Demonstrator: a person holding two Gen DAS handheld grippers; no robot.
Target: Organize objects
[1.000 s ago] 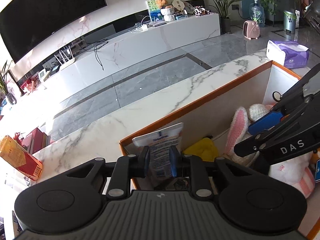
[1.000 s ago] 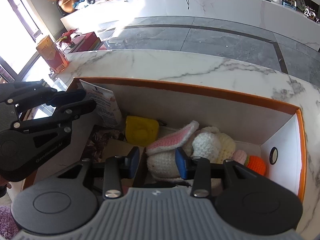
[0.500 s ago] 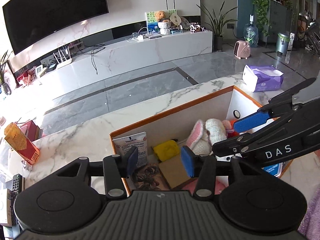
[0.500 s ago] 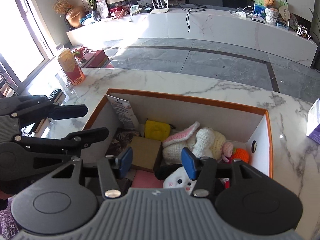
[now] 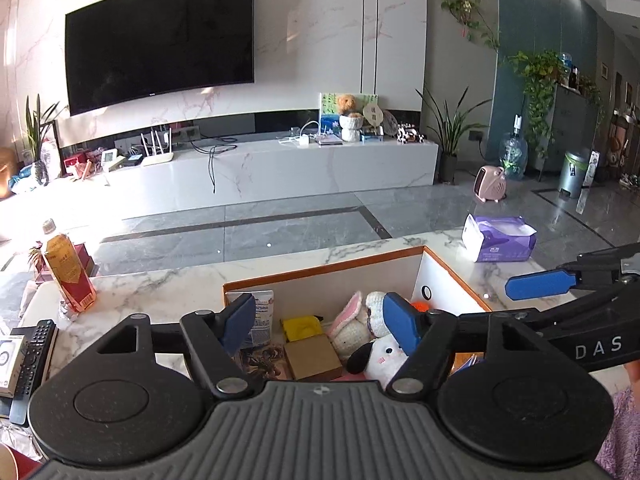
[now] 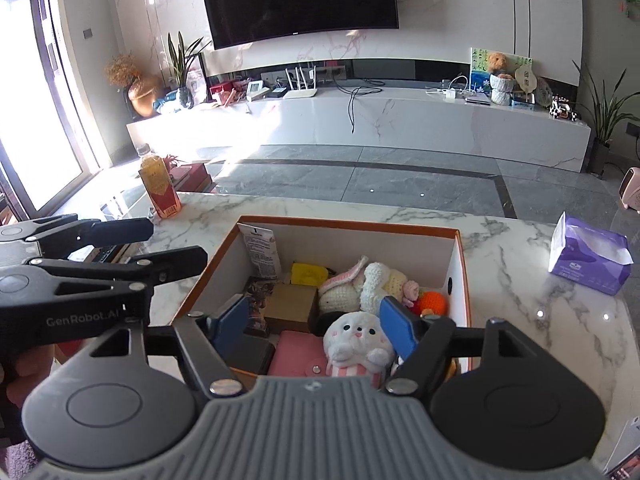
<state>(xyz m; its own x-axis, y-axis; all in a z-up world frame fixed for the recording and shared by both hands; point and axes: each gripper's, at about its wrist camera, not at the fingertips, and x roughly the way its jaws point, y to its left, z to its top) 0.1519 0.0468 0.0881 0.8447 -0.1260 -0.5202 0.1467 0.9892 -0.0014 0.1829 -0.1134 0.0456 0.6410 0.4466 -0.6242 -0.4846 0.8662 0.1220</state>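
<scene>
Left wrist view: left gripper (image 5: pixel 320 326), blue pads just spread wide, empty, above orange-rimmed white box (image 5: pixel 320 270) on veined marble table (image 5: pixel 160 292); right wrist view: right gripper (image 6: pixel 314 328), jaws likewise just parted, nothing held, over plush white bunny (image 6: pixel 354 340), crocheted rabbit (image 6: pixel 360 284), cardboard carton (image 6: pixel 290 302).

1. A large dark television (image 5: pixel 160 36) is mounted on a white marble-veined wall (image 5: pixel 320 20).
2. A long low white marble cabinet (image 6: pixel 360 124) is set along that wall, beneath the television.
3. The floor (image 5: pixel 280 232) is laid with grey tiles.
4. Bright sunlight is cast through a tall window (image 6: pixel 24 120) at the far left.
5. Potted plants (image 5: pixel 452 128) are placed at the cabinet's right end.
6. The white marble table (image 6: pixel 520 272) is seen nearest.
</scene>
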